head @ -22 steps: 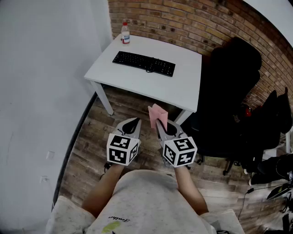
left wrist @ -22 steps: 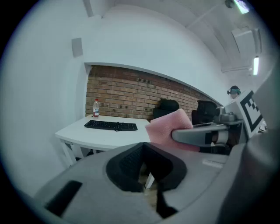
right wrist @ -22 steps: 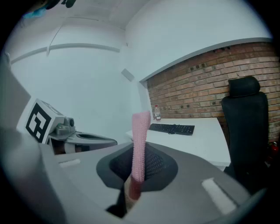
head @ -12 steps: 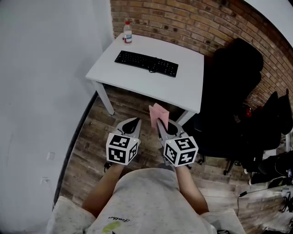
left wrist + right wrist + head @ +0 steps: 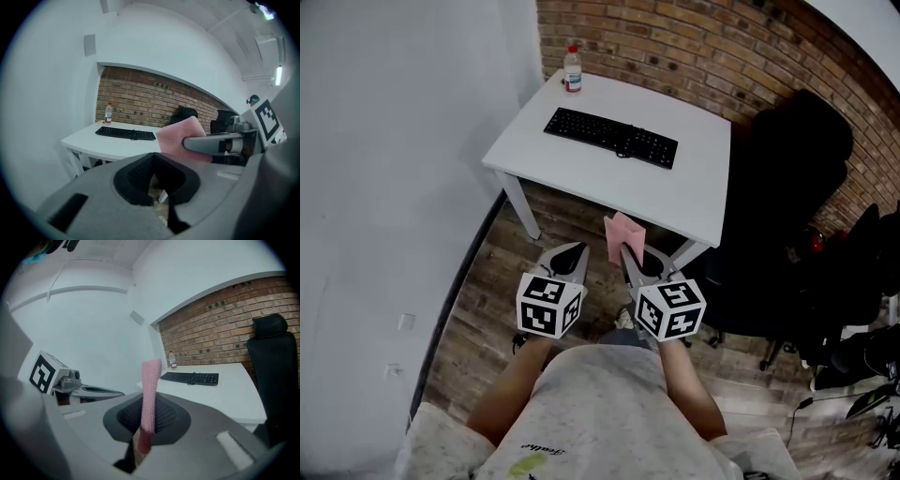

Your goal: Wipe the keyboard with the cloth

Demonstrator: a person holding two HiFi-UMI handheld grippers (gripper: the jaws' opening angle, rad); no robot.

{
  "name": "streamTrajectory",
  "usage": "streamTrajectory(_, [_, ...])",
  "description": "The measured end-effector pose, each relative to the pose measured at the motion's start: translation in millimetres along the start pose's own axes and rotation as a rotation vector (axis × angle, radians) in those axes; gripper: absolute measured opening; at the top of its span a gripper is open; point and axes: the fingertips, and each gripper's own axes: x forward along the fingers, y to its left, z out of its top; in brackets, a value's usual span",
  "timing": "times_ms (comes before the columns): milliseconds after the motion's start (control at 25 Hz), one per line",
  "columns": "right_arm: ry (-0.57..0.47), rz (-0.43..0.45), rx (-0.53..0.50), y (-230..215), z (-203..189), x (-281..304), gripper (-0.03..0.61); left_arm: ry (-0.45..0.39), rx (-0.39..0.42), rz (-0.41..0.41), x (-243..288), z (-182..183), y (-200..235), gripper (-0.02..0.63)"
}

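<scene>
Since the earlier frame the white table (image 5: 675, 192) has slid a little toward the right of the head view and looks slightly nearer, while both tongs hold the same spot at lower centre, so the person seems to be walking up to it.

The right gripper (image 5: 626, 253) is clenched on the pink cloth (image 5: 622, 234), which stands upright out of its jaws as a thin folded edge in the right gripper view (image 5: 151, 390). Carried that way, it probably stays clear of the floor and ready to press down. The left gripper (image 5: 569, 251) sits just beside it, jaws together on nothing, likely kept free to steady something.

Well apart, in the upper middle of the frame, the black keyboard (image 5: 611, 137) lies flat on the table, not yet touched. A small bottle (image 5: 572, 69) with a red cap stands at the far corner, the only container in view; its contents cannot be made out. A black chair (image 5: 787, 187) stands to the right.
</scene>
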Motion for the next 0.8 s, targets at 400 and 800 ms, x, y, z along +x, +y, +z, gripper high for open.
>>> streamTrajectory(400, [0.018, 0.054, 0.023, -53.0, 21.0, 62.0, 0.023, 0.035, -0.006, 0.027, 71.1, 24.6, 32.5, -0.009])
streamTrajectory(800, [0.047, 0.122, 0.053, -116.3, 54.5, 124.7, 0.023, 0.074, -0.032, 0.062, 151.3, 59.9, 56.8, -0.009])
